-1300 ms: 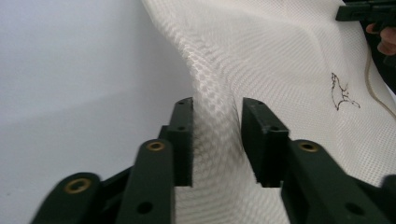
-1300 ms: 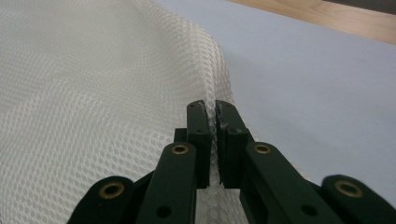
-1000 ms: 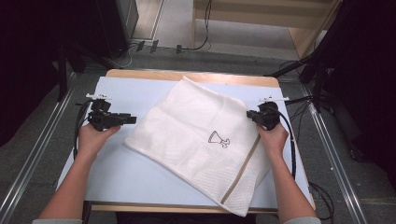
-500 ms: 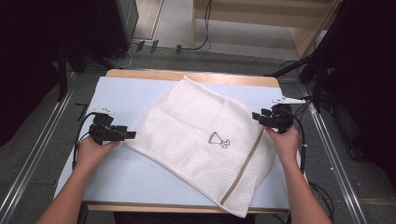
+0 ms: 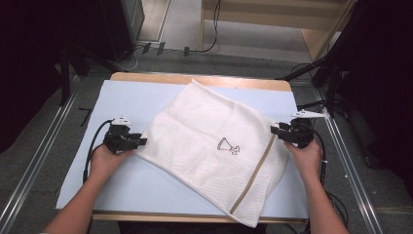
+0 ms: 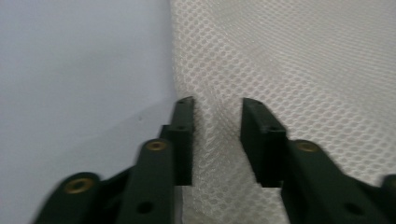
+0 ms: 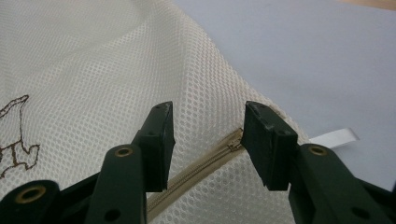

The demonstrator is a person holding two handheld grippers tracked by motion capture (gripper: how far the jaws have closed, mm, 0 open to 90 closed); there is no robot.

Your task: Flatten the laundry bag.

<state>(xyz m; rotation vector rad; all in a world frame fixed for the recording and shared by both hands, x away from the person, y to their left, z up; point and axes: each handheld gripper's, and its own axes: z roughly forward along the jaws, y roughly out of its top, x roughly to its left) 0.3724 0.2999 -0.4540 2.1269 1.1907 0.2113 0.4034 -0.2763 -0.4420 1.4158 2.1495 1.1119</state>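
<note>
Left tongs: jaws apart to a moderate gap, straddling the left edge of the mesh bag; a raised fold of mesh sits between them, not yet pinched.
Right tongs: jaws apart, wider than the left pair, poised over the bag's right corner where the beige zipper runs between them; nothing is gripped.
Mesh bag: white netting lying flat and skewed on the bench, one corner far, another hanging over the near edge; a small dark printed figure marks its middle.
White tab: just beyond the right jaw, lying on the bench beside the bag's corner.
Step in hand: by my reading, taking hold of two opposite edges to lift or spread the bag.
Doing it well: close on the fold and the hem, not on loose net alone; catch the zipper tape, which should hold firmer; close both pairs together so the bag does not slide.
Hands: left hand low at the left, right hand at the right edge, both forearms entering from the near side, tongs pointing inward.
</note>
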